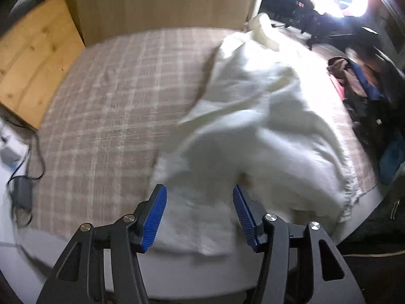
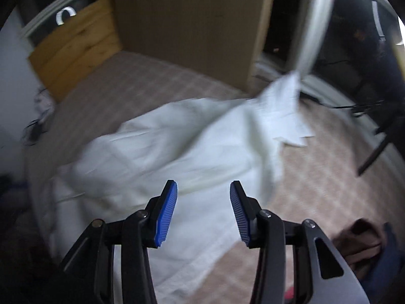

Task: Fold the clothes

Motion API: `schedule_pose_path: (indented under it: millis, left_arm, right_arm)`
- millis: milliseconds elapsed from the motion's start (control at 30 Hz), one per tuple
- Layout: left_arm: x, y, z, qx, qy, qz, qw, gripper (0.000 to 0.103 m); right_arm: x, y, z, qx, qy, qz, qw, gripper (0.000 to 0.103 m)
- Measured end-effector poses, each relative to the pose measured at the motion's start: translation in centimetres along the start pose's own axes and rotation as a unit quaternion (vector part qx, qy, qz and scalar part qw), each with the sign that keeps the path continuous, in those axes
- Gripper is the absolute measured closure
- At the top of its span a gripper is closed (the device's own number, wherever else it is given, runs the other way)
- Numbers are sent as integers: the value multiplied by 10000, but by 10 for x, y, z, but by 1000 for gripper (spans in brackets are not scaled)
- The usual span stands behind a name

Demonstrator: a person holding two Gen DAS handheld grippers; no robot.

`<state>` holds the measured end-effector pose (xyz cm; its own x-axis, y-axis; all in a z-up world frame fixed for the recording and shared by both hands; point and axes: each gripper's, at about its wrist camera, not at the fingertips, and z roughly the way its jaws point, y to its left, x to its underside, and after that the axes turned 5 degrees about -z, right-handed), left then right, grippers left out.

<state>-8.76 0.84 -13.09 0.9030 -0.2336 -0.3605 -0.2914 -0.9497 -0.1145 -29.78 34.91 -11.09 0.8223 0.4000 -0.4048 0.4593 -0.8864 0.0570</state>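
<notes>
A white garment (image 1: 255, 116) lies crumpled on the plaid bedspread (image 1: 106, 93), spread from the near edge toward the far right. My left gripper (image 1: 200, 195) hangs open just above its near hem, blue pads (image 1: 154, 217) apart with nothing between them. In the right wrist view the same white garment (image 2: 177, 147) covers the middle of the bed, its collar end (image 2: 288, 116) toward the far right. My right gripper (image 2: 203, 192) is open above the cloth, holding nothing. Both views are motion-blurred.
A wooden headboard panel (image 1: 162, 2) stands at the far side and a pine cabinet (image 1: 30, 58) at the left. Cables and a power adapter (image 1: 22, 192) lie at the bed's left edge. A heap of dark clothes (image 1: 359, 81) sits at the right; brown and blue cloth (image 2: 362, 243) lies near my right gripper.
</notes>
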Motion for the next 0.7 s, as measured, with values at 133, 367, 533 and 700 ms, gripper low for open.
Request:
schedule_pose_path:
  millis: [133,367,533,700]
  left_arm:
    - [-14,33,36,74,423,386,9983,50]
    - [-12,40,63,1018,708,908,9881,50]
    - [-9,29,48,2031,732,1194,9691,98]
    - [-7,9,15,2863,393,1446,9464,98]
  right_arm:
    - [5,46,-8,-666,-88,-45,9977,60]
    - [-2,107,0,-1205,-6,248,9924,57]
    - [-14,142,15,-1327,150,613,9891,56]
    - [-14,178,33,-1498,447,755,9848,55]
